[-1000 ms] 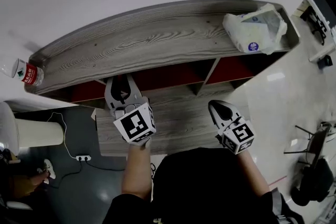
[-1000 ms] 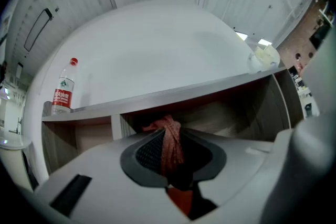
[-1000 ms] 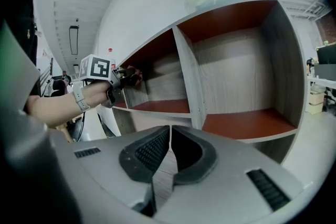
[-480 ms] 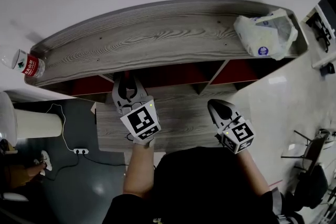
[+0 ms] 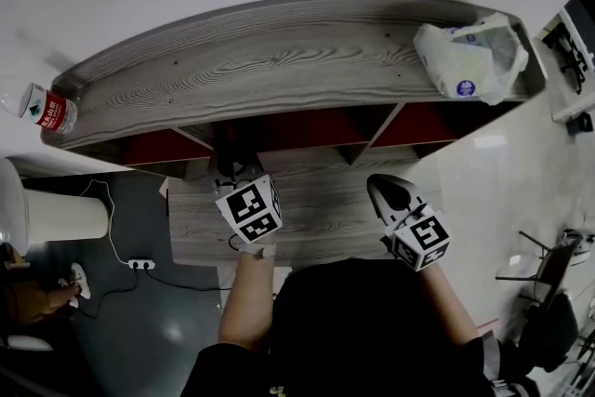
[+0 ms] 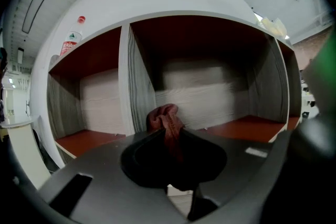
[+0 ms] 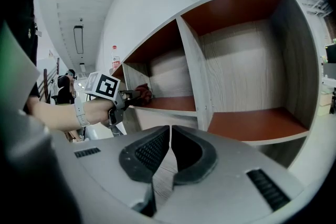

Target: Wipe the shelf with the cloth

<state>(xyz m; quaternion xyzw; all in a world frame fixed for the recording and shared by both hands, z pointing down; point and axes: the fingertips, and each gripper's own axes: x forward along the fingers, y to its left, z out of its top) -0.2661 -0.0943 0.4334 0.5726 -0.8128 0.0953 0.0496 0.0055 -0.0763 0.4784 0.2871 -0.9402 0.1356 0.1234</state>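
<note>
Head view loses my left gripper's tips in the shadow under the grey wood-grain shelf top. The clear bottle's red label is too small to read. That gripper's clamped on the crumpled dark red cloth, which bunches up just past the tips, facing the cubbies. My right gripper is closed on nothing.

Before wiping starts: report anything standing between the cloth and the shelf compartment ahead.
Nothing visible does. The cloth, clamped in the left gripper, faces the open middle compartment, whose red floor looks bare; the divider stands just to its left.
</note>
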